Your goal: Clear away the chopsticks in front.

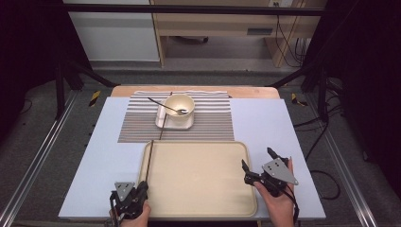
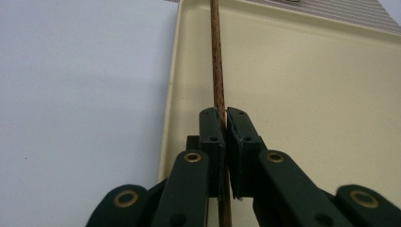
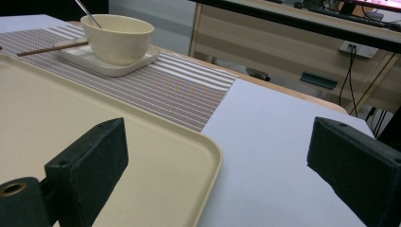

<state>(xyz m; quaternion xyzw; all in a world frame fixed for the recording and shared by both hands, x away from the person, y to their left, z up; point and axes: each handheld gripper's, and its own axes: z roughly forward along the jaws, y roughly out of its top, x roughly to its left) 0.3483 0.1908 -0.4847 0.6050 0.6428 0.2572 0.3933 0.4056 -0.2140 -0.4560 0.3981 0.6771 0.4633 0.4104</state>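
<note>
plain unlabelled tray (image 1: 198, 177), gripped chopstick (image 2: 217, 71)

Light: bright and even on the tray (image 1: 198, 175), dim and almost black at both sides of it.
Shadows: soft and faint under the bowl (image 1: 179, 106) behind the tray.
Glare: none on the tray.
Focus: the high view is a little soft; near jaws are blurred in the right gripper view.

Left hand-held gripper (image 1: 140, 189) clamped, right hand-held gripper (image 1: 257, 158) agape.
</note>
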